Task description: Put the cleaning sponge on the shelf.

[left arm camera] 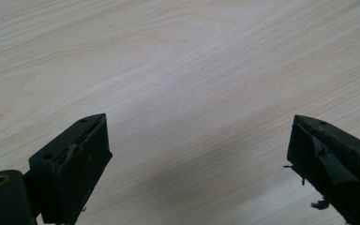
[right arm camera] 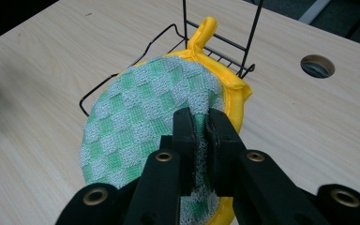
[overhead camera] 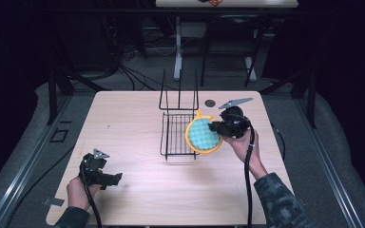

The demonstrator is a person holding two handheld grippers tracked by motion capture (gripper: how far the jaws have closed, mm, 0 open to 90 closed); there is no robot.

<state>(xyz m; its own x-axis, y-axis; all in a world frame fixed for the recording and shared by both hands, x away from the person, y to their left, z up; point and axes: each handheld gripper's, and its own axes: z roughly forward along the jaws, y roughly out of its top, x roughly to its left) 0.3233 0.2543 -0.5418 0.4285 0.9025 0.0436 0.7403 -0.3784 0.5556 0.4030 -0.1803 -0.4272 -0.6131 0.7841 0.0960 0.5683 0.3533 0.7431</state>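
A round pot holder [overhead camera: 202,135] with a green-and-white checked face and a yellow rim hangs above the right side of a black wire rack [overhead camera: 177,137]. My right gripper [overhead camera: 217,127] is shut on its right edge. In the right gripper view the pot holder [right arm camera: 140,117] spreads out ahead of my right gripper [right arm camera: 201,119], its yellow loop pointing at the rack [right arm camera: 215,44] behind. My left gripper [overhead camera: 115,178] rests low at the table's front left, open. In the left gripper view its jaws stand wide apart over bare wood, my left gripper [left arm camera: 199,126] holding nothing.
The wire rack has a tall upright back frame [overhead camera: 179,90] at its far end. A round cable hole [overhead camera: 210,102] sits in the wooden table [overhead camera: 128,118] beyond the rack. Cables trail from both grippers toward the front edge. Dark floor and table legs lie behind.
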